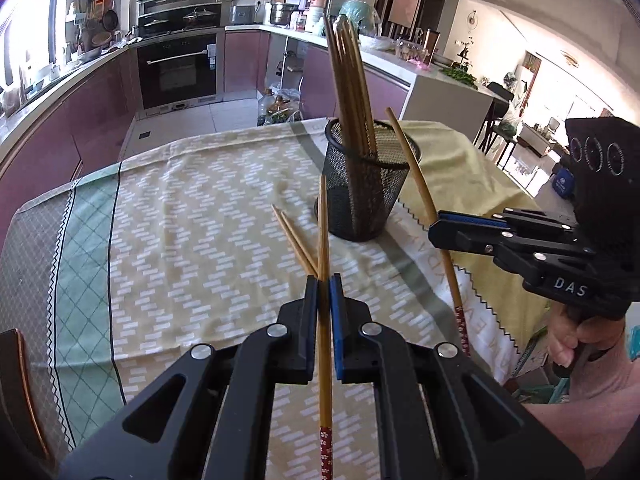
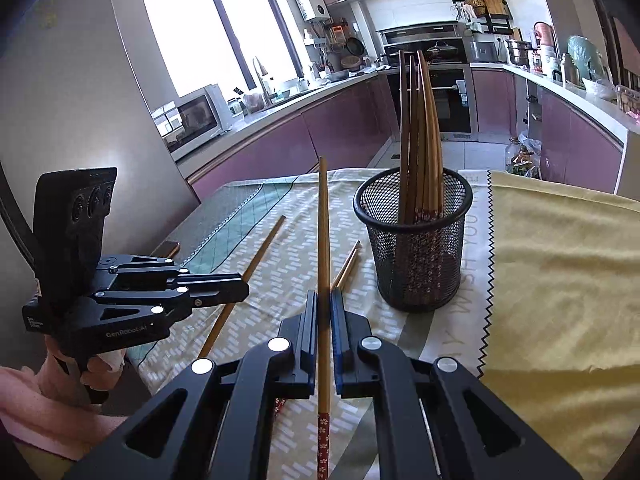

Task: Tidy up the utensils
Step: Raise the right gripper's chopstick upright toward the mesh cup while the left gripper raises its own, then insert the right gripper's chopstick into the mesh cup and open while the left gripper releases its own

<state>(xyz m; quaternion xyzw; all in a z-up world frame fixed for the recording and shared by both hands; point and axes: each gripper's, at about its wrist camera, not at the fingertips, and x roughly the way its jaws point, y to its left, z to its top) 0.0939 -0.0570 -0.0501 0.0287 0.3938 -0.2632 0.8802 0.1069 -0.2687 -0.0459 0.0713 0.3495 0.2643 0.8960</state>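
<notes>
A black mesh cup [image 1: 370, 188] [image 2: 416, 244] stands on the tablecloth and holds several bamboo chopsticks [image 1: 352, 88] [image 2: 420, 136] upright. My left gripper [image 1: 324, 280] is shut on one chopstick [image 1: 323, 232] that points toward the cup; the gripper also shows in the right wrist view [image 2: 240, 290]. My right gripper [image 2: 325, 296] is shut on another chopstick [image 2: 324, 232], right of the cup in the left wrist view [image 1: 434, 232]. Two loose chopsticks [image 1: 294, 240] [image 2: 349, 264] lie on the cloth beside the cup.
The table carries a patterned cloth [image 1: 192, 216] and a yellow cloth [image 2: 560, 272] on its right side. A chair back [image 1: 20, 392] stands at the table's near left. Kitchen counters and an oven [image 1: 176, 68] lie beyond the far edge.
</notes>
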